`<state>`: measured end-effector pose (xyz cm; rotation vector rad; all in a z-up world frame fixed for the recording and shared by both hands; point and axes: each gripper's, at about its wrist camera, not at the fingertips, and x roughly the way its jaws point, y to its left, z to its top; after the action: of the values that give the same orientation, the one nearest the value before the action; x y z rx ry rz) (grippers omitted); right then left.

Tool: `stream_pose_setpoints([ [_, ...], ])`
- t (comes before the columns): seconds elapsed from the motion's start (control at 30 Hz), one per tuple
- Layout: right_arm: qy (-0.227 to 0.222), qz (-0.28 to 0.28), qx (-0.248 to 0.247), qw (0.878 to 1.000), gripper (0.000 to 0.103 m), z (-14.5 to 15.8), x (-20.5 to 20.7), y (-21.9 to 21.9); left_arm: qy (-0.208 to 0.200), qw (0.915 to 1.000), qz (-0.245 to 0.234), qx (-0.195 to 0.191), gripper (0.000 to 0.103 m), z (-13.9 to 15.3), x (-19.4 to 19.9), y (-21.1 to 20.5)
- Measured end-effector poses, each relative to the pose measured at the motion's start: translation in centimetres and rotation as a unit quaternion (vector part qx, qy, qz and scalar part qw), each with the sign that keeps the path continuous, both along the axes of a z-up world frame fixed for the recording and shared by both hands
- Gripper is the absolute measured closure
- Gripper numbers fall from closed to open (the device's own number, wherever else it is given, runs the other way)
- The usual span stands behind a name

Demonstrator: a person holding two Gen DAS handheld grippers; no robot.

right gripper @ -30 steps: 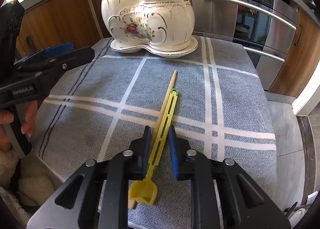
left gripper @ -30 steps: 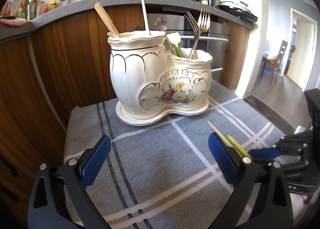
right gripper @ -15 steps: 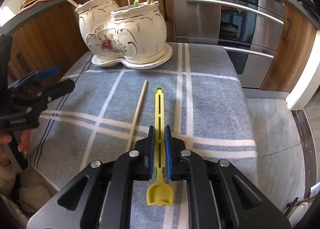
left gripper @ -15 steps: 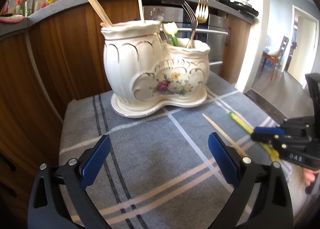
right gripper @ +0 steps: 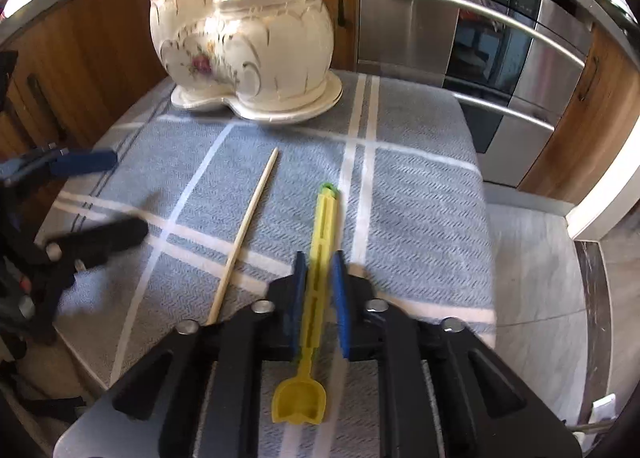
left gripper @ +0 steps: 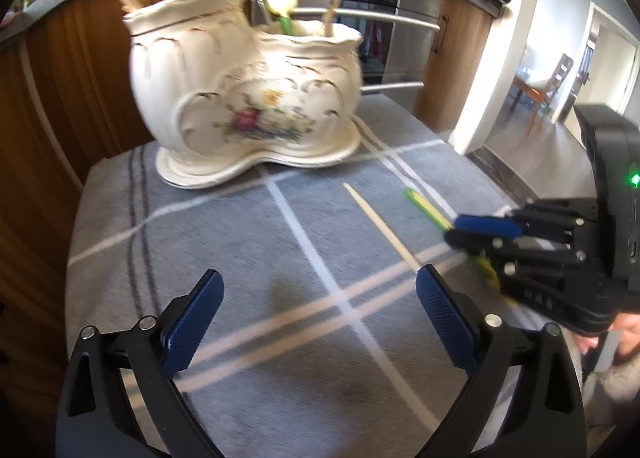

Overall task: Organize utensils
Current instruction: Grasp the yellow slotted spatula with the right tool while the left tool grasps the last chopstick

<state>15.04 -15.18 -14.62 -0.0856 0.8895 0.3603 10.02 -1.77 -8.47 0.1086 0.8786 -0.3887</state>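
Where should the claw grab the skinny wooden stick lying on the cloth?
Probably at the middle of the wooden stick, coming straight down from above. It lies flat on the cloth and is long and thin, so the two fingers should close across its width. The open left claw is nearest; the holder stands well clear.

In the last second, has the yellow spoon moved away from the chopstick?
Yes. The yellow spoon, between the right gripper jaws, lay against the chopstick before; now it sits apart, to the chopstick's right on the cloth.

plaid cloth (right gripper: 420, 193), steel oven (right gripper: 492, 37), chair (left gripper: 540, 93).
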Motion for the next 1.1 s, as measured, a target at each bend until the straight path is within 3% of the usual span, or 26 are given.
stream_pose_setpoints([
  [0.23,-0.023,-0.03,0.039,0.999,0.093,1.3,-0.4,-3.5,0.027,0.9994,-0.001,0.019,0.011,-0.2,-0.5,-3.2],
  [0.47,-0.049,-0.031,0.061,0.996,0.093,2.3,-0.9,-5.1,0.053,0.9976,0.016,0.042,0.038,-0.9,-0.8,-6.1],
  [0.7,-0.059,-0.022,0.076,0.995,0.093,2.7,-1.8,-5.5,0.057,0.9948,0.032,0.078,0.055,-2.2,-0.2,-8.3],
  [0.77,-0.061,-0.021,0.078,0.995,0.093,2.6,-2.0,-5.7,0.051,0.9946,0.034,0.084,0.067,-2.2,0.1,-8.4],
  [0.87,-0.063,-0.023,0.084,0.994,0.093,2.8,-2.3,-6.0,0.059,0.9947,0.037,0.076,0.093,-2.1,1.0,-7.7],
  [1.1,-0.07,-0.024,0.098,0.992,0.093,2.9,-2.5,-5.9,0.086,0.9954,0.029,0.029,0.099,-1.5,1.6,-4.7],
])
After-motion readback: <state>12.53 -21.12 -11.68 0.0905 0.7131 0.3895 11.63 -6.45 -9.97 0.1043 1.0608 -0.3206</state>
